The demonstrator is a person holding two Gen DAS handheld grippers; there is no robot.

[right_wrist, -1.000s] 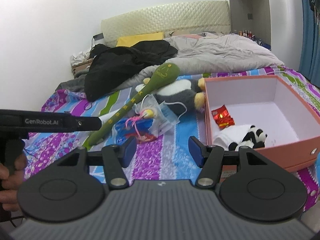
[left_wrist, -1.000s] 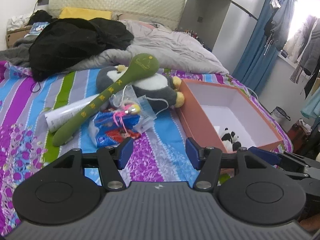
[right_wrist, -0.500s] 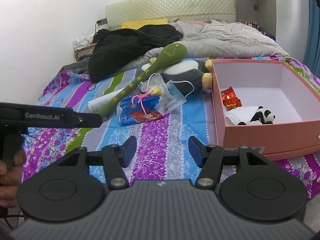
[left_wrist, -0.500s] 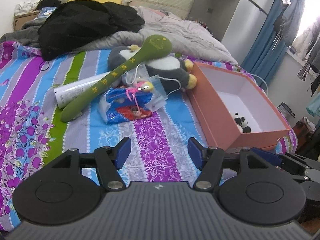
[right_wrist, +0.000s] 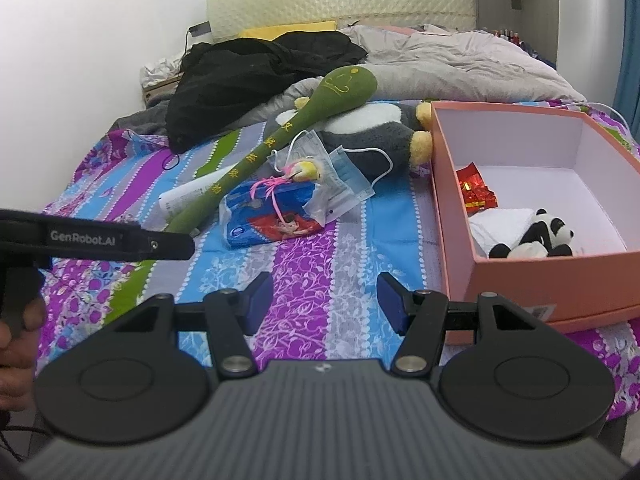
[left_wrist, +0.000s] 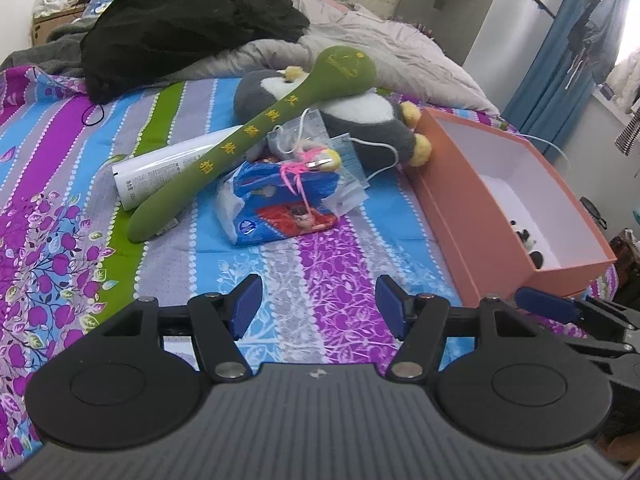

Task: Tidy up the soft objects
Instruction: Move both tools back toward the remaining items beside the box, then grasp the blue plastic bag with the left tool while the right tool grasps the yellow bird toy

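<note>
Hovering open, left hand-held gripper [left_wrist: 318, 300] faces tissue pack [left_wrist: 276, 208].

Both claws are angled downward with jaws apart and nothing between them: left claw [left_wrist: 318, 300], right claw [right_wrist: 324, 300]. A hand [right_wrist: 16, 340] grips the left claw's handle.

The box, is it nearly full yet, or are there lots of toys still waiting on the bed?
Just started. The box holds only a panda, a white cloth and a red packet. Both the left gripper and the right gripper are open and empty. Waiting on the bed: the penguin, green mallet, mask, blue pack and white tube.
</note>
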